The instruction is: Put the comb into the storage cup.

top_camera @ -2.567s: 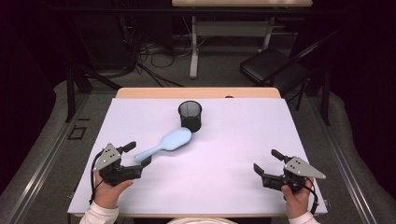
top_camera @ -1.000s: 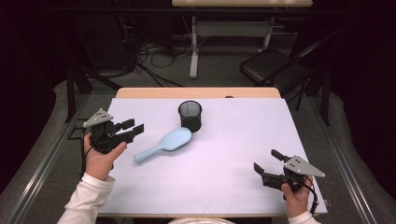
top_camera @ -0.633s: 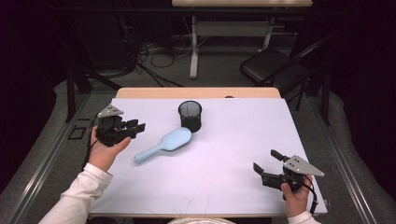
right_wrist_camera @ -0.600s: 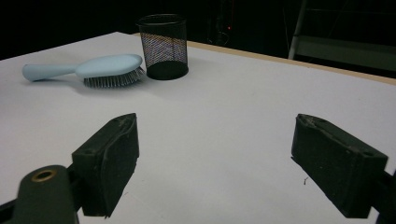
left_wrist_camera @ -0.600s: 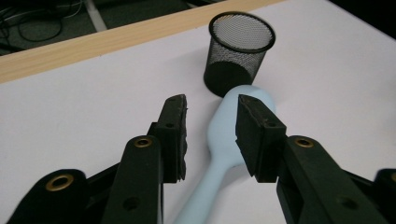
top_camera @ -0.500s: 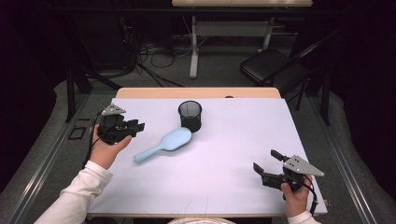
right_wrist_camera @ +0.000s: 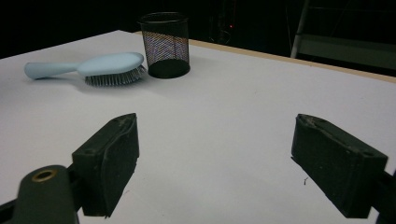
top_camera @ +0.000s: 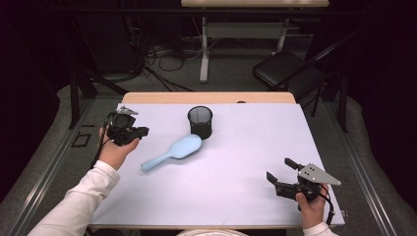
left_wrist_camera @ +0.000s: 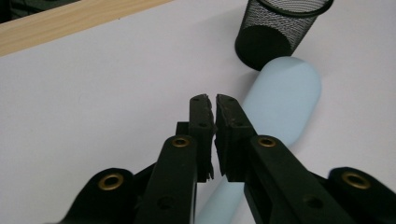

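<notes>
Both tongs are seen over the white-covered desk point(top_camera: 231, 196). Left tongs point(top_camera: 142, 131) are held near the left edge of the desk, in its far half, and are pointed toward the middle; their jaws have just been closing and are now clenched, pad against pad, with nothing caught between them. From the left gripper view, the closed tips point(left_wrist_camera: 214, 109) are seen poised above the light blue hairbrush point(left_wrist_camera: 280, 105), close to where its head narrows into the handle; whether the brush is touched cannot be told.

Right tongs point(top_camera: 280, 173) are held near the right end of the desk's near edge, with the jaws released and spread wide apart; in the right gripper view only bare desk surface is framed between them point(right_wrist_camera: 215, 163).

The hairbrush point(top_camera: 173, 152) is laid bristles down at about the middle of the desk, toward its left half, with the handle angled toward the near left corner. Its head is set just beside a black mesh cup point(top_camera: 200, 121), which is stood upright toward the middle of the far edge.
</notes>
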The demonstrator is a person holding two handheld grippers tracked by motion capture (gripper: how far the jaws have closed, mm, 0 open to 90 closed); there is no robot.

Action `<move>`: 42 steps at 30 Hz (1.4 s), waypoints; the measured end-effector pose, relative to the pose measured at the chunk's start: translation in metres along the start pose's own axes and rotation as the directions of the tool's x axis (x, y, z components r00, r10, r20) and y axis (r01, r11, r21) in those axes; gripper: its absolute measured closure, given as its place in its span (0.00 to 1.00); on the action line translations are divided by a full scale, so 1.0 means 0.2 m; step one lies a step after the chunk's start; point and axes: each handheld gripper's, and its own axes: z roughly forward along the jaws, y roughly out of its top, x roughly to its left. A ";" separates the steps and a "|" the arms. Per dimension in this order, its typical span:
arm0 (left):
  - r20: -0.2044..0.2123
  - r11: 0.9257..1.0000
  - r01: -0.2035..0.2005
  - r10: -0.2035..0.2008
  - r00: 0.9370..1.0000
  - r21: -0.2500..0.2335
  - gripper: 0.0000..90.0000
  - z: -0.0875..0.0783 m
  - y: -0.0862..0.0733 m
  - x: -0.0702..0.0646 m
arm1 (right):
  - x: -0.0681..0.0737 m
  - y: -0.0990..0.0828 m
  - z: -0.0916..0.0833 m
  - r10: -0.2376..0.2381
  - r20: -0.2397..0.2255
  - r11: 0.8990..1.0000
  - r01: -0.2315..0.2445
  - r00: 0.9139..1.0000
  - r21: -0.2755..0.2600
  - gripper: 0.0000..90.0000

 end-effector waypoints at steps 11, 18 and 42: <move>-0.031 0.999 0.023 -0.021 0.999 0.044 1.00 0.08 0.01 0.03 | 0.00 0.00 0.00 0.004 0.001 1.000 -0.004 1.000 0.000 0.16; -0.035 0.995 0.011 -0.007 0.999 0.103 1.00 0.17 0.02 0.02 | 0.00 0.00 0.00 0.002 0.001 1.000 -0.002 1.000 -0.001 0.16; 0.003 0.975 0.007 -0.008 1.000 0.224 1.00 0.36 -0.04 0.00 | 0.00 0.00 0.00 -0.004 -0.004 1.000 0.004 1.000 0.001 0.16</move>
